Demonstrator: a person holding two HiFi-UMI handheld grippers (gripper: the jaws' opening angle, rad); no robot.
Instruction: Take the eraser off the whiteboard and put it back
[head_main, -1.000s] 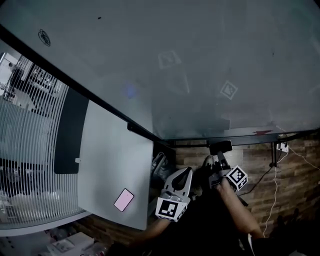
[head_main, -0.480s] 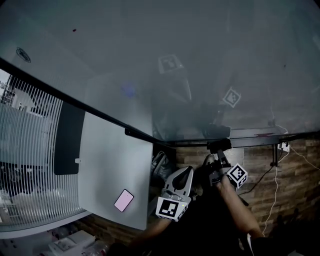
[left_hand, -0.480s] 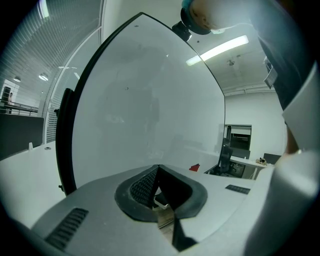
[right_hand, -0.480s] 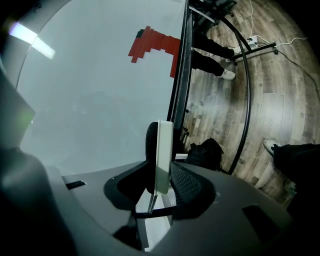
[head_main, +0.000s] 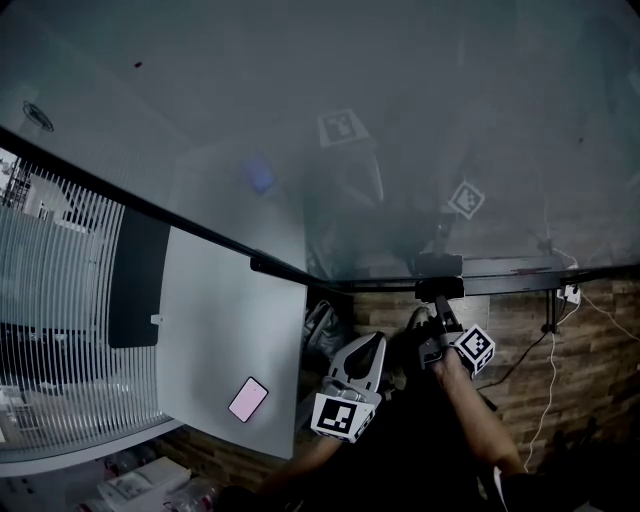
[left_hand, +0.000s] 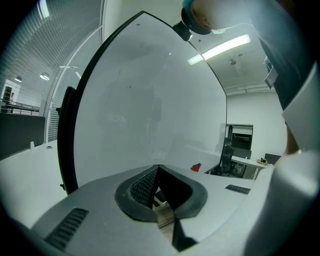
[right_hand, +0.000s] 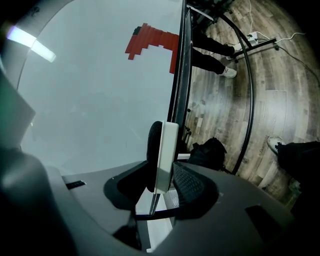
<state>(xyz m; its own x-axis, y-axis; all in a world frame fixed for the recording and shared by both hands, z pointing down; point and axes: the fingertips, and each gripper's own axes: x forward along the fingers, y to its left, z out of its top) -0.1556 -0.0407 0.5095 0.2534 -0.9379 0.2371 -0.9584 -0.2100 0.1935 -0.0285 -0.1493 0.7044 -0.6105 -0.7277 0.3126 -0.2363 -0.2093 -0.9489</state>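
The eraser (right_hand: 166, 145) is gripped by the right claw (right_hand: 163, 181): its white back is pressed by the pad on the right and its black felt side by the pad on the left. It is held upright, and its upper half stands out beyond the jaw tips. The whiteboard (right_hand: 95, 95) is seen to the left of this claw, with its dark lower frame running straight ahead of the eraser. Whether the eraser touches the board cannot be told. A red marking (right_hand: 150, 40) is seen on the board, well ahead of the jaws. To the right of the claw the wooden floor (right_hand: 225, 100) is shown, and a black bag (right_hand: 210, 152) lies on it just beyond the right jaw.

The left claw (left_hand: 158, 172) is closed, and nothing is held between its jaws. It is kept beside the right claw, lower and well apart from the board.
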